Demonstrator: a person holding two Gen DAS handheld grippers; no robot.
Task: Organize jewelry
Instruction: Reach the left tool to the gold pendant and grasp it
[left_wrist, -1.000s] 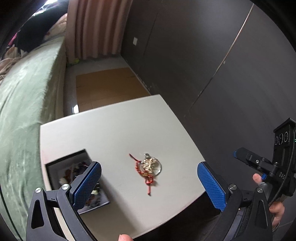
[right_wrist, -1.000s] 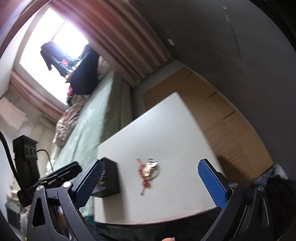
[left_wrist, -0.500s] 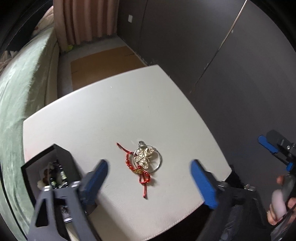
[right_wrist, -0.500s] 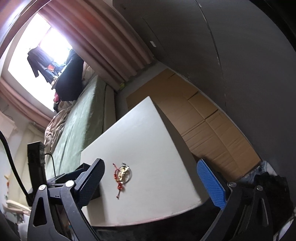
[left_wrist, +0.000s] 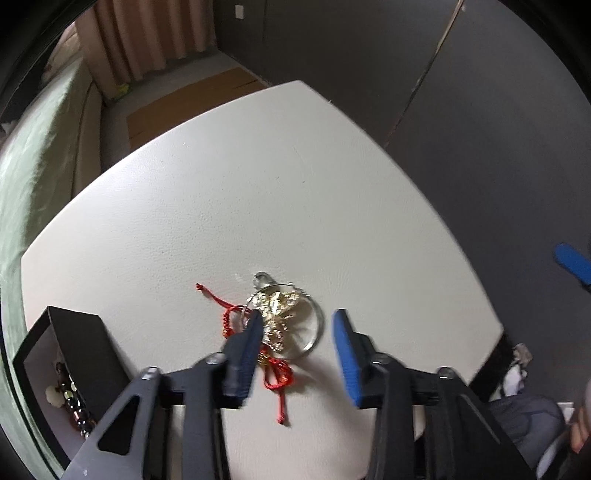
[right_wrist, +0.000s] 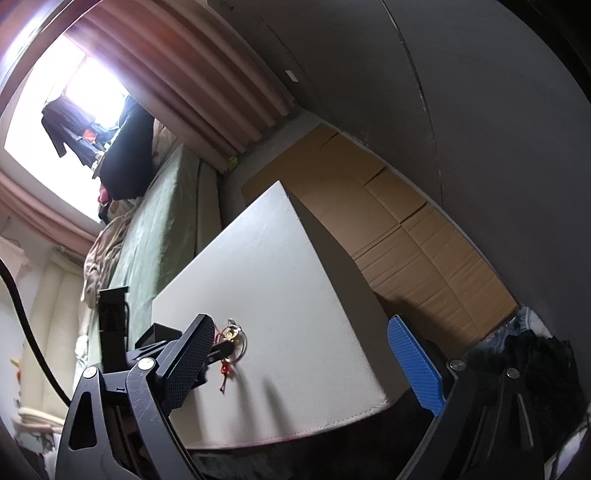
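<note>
A jewelry pile lies on the white table (left_wrist: 258, 184): a gold ornament (left_wrist: 280, 302), a silver hoop (left_wrist: 318, 325) and a red knotted cord (left_wrist: 277, 380). My left gripper (left_wrist: 297, 315) points down over the pile with its jaws closing. The ornament is between them and a gap shows beside the blue pad. A black jewelry box (left_wrist: 85, 347) with beads (left_wrist: 70, 398) inside stands open at the table's left. My right gripper (right_wrist: 301, 325) hangs open off the table's near edge, nothing between its fingers. From there the pile (right_wrist: 232, 334) shows beside the left gripper's fingers (right_wrist: 219, 349).
A green bed (left_wrist: 29, 166) runs along the table's left side. Flattened cardboard (right_wrist: 406, 236) covers the floor beyond the table, under dark wall panels and a pink curtain (right_wrist: 207, 85). Clothing (right_wrist: 524, 354) lies on the floor at the right. A person's hand (left_wrist: 581, 424) shows at the lower right.
My left gripper has come down onto the jewelry pile and its jaws have narrowed around it. The right gripper has drifted a little and stayed open.
</note>
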